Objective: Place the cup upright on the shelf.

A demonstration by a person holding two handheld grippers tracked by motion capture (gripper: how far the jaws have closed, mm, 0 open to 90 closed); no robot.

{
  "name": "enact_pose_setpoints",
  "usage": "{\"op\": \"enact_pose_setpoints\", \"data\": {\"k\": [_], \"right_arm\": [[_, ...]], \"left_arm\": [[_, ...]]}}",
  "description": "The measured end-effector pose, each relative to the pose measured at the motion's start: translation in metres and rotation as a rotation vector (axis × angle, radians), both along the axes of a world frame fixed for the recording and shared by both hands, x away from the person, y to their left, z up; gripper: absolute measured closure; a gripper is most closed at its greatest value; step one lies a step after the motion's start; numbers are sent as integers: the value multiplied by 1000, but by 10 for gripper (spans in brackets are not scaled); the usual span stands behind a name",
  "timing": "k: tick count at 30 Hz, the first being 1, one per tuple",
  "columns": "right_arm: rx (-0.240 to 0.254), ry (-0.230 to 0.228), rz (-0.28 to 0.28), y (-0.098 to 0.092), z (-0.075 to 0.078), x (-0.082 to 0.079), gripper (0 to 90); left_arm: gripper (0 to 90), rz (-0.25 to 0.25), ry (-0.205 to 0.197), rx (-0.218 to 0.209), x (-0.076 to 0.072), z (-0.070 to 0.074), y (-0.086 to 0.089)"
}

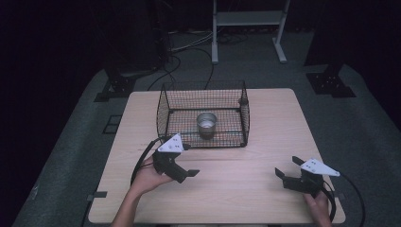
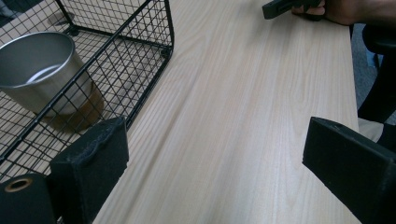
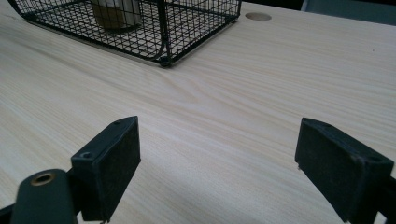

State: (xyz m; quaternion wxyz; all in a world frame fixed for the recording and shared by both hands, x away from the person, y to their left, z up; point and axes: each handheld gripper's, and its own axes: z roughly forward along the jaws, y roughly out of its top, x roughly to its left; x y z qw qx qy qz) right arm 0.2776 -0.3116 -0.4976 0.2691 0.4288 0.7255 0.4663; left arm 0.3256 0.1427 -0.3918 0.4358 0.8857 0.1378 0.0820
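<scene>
A black wire basket [image 1: 166, 106] stands at the middle of the wooden table [image 1: 265, 118], with a shiny metal cup [image 1: 206, 125] upright inside it. My left gripper [image 1: 188, 166] hovers just in front of the basket's near left corner, open and holding nothing. My right gripper [image 1: 286, 167] sits near the table's front right, open and holding nothing. The left gripper view has the cup [image 2: 37, 70] behind the basket mesh [image 2: 140, 51] at the left, between wide-apart jaws [image 2: 215, 158]. The right gripper view has the basket [image 3: 187, 28] at the top left and bare wood between its jaws [image 3: 217, 154].
The table's front edge lies just below both hands. A round cable hole [image 3: 258, 16] sits in the tabletop beyond the basket. On the dark floor behind the table stand a white frame [image 1: 248, 28], black stands and cables.
</scene>
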Motion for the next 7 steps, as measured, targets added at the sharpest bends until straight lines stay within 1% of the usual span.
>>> {"op": "enact_pose_setpoints", "data": {"k": [1,2,3,4,5,6,7], "right_arm": [[0,0,0,0,0,0,135],[1,0,0,0,0,0,134],[1,0,0,0,0,0,135],[1,0,0,0,0,0,135],[1,0,0,0,0,0,134],[1,-1,-1,0,0,0,135],[2,-1,-1,0,0,0,135]], "left_arm": [[60,0,0,0,0,0,0],[60,8,-4,2,-3,-3,2],[56,11,0,0,-4,-5,3],[51,11,11,-15,-7,-8,5],[51,10,15,-37,-10,-12,7],[51,15,20,-68,-14,-16,9],[51,22,27,-83,-18,-21,11]]}}
